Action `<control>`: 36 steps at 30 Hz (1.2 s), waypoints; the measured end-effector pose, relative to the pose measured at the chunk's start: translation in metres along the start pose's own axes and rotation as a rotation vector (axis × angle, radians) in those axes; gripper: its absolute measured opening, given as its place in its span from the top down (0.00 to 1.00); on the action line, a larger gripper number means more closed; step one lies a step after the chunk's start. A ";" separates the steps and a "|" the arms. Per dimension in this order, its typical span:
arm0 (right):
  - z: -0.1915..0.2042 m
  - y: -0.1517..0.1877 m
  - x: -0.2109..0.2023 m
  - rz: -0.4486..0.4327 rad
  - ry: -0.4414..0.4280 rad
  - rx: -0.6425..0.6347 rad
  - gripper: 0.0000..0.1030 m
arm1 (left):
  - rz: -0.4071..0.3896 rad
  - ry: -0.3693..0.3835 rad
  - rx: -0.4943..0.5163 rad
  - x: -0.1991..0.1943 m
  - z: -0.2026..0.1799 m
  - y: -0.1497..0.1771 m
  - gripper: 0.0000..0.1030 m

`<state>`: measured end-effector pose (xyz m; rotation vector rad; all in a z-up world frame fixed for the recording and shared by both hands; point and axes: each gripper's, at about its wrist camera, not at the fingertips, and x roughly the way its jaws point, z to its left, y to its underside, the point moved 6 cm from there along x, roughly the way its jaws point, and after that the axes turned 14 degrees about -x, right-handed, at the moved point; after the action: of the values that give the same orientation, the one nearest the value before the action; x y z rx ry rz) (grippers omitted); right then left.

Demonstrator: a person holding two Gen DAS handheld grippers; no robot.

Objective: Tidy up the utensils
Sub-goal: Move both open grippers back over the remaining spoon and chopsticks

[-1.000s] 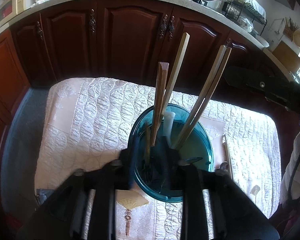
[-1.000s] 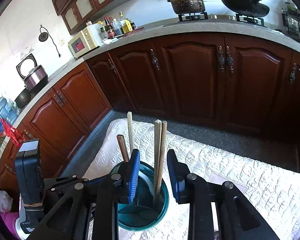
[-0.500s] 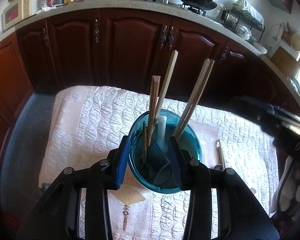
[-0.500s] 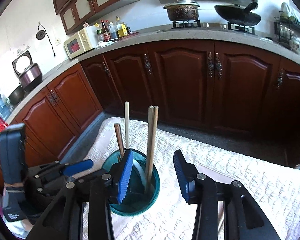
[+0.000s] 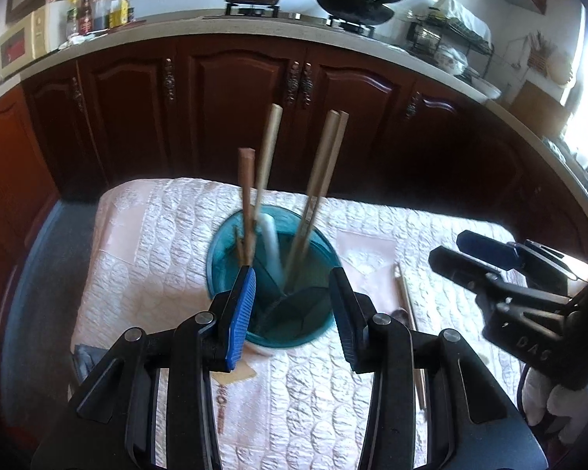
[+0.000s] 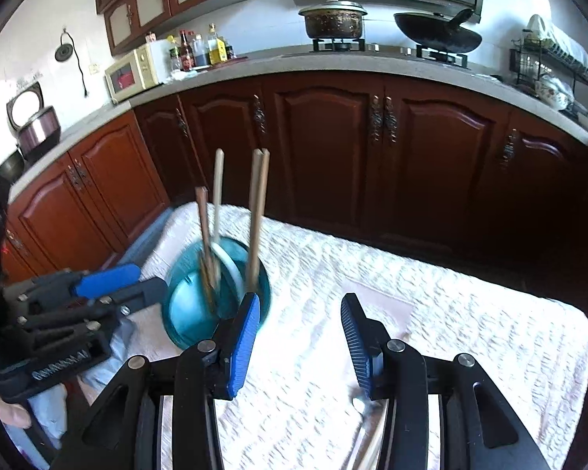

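Note:
A teal utensil holder (image 5: 270, 274) stands on the quilted white cloth (image 5: 156, 258); it also shows in the right wrist view (image 6: 200, 301). Several wooden chopsticks (image 5: 325, 180) and a white utensil (image 5: 272, 243) stand in it. My left gripper (image 5: 292, 313) is open and empty just above the holder's near rim. My right gripper (image 6: 300, 337) is open and empty, to the right of the holder. A loose pair of chopsticks (image 5: 407, 313) and a spoon (image 6: 362, 407) lie on the cloth to the holder's right.
Dark wooden kitchen cabinets (image 6: 325, 149) curve behind the table. The counter holds a pot (image 6: 333, 19), a wok (image 6: 437, 33) and a microwave (image 6: 131, 74). The right gripper's body (image 5: 509, 293) shows at the right of the left wrist view.
Both grippers have opened and pulled back from the holder. The right gripper has let go of the chopstick pair, which now stands in the holder, and moved off to the right.

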<state>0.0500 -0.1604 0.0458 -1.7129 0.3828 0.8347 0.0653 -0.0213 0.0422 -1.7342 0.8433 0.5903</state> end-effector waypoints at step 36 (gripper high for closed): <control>-0.080 0.175 0.036 0.246 -0.021 0.298 0.67 | 0.263 -0.024 0.129 0.094 -0.072 0.114 0.63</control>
<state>-0.0098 -0.2841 -0.0939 -1.3959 0.6788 0.9212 0.0341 -0.1341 -0.0737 -1.5081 1.0789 0.7131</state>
